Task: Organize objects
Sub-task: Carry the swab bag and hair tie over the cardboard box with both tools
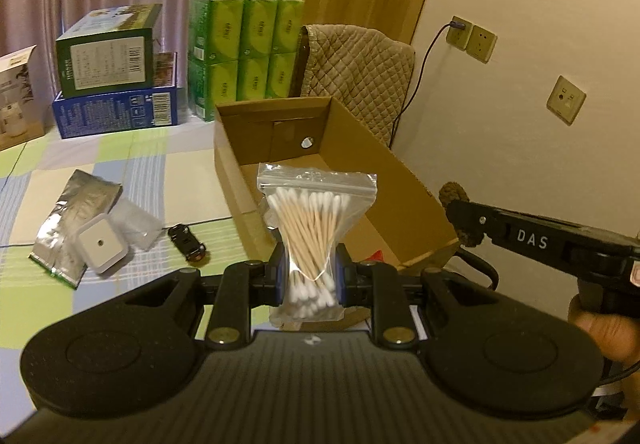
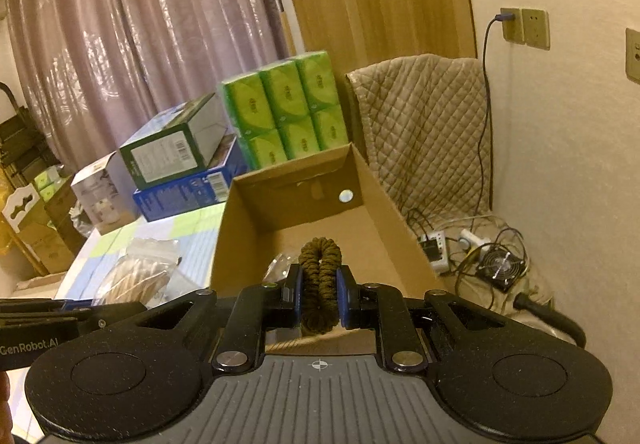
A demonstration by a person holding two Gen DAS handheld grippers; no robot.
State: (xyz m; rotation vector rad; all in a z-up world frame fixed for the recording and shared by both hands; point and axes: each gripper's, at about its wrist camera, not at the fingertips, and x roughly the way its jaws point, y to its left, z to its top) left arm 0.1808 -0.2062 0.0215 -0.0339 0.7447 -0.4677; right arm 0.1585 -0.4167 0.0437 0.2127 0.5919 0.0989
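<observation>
Left wrist view, far left: pale carton (image 1: 14,96) at edge, then green box (image 1: 106,52) stacked on blue box (image 1: 116,112), both on checked cloth (image 1: 132,172). Nearer on cloth: silver foil pouch (image 1: 68,220) with white square device (image 1: 102,244) lying on it, clear plastic bag (image 1: 136,224) just beside, small dark toy car (image 1: 187,244) right of that. Behind, green tissue packs (image 1: 244,52) stacked two high.

Centre: left gripper (image 1: 310,280) clamped on bag of cotton swabs (image 1: 310,232), blue pads pinching lower half, bag upright, zip end up, held above near-left edge of open cardboard box (image 1: 400,180). Box upright on cloth, round hole in far wall. Quilted cover (image 1: 360,64) behind box.

Right: right gripper (image 1: 460,220) seen side-on, brown hair tie (image 1: 454,196) between its tips, over box's right wall. Hand (image 1: 600,328) on its handle. Wall sockets (image 1: 472,38) with plugged cable.

Right wrist view: swab bag low left beside left gripper's arm; right gripper closed on hair tie, loop upright, squeezed narrow, above box's near end. Small fan (image 2: 500,264) and cables on floor at far right.
</observation>
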